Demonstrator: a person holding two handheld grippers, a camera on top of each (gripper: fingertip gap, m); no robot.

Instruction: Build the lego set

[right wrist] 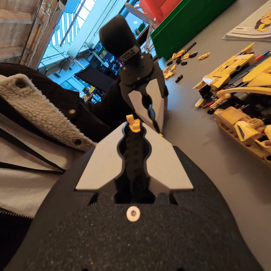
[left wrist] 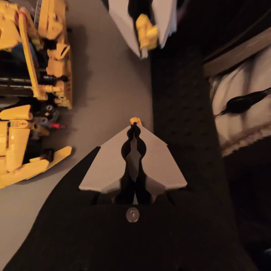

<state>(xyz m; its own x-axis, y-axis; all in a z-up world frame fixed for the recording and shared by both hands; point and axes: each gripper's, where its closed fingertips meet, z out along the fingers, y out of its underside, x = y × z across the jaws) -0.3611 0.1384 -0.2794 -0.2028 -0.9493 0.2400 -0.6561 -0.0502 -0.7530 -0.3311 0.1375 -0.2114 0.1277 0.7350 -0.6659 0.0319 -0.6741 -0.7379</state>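
My left gripper [left wrist: 134,124] is shut on a small yellow piece [left wrist: 135,120] that pokes out past the tips, low over the grey table [left wrist: 111,88]. My right gripper [right wrist: 134,124] is shut on a yellow connector piece [right wrist: 133,122] and is raised off the table. In the left wrist view the right gripper [left wrist: 149,48] shows blurred at the top with its yellow piece [left wrist: 146,33]. In the right wrist view the left gripper [right wrist: 159,130] points down at the table, just beyond mine. The large yellow lego model [right wrist: 237,102] lies to the right, and it also shows in the left wrist view [left wrist: 44,58].
Loose yellow and black pieces [right wrist: 180,58] lie at the far side of the table [right wrist: 190,146]. An instruction booklet [right wrist: 249,29] lies at the far right beside a green board [right wrist: 183,22]. A person's dark fleece-lined jacket [right wrist: 51,110] fills the left. About 8 cm separates my left fingertips from my right.
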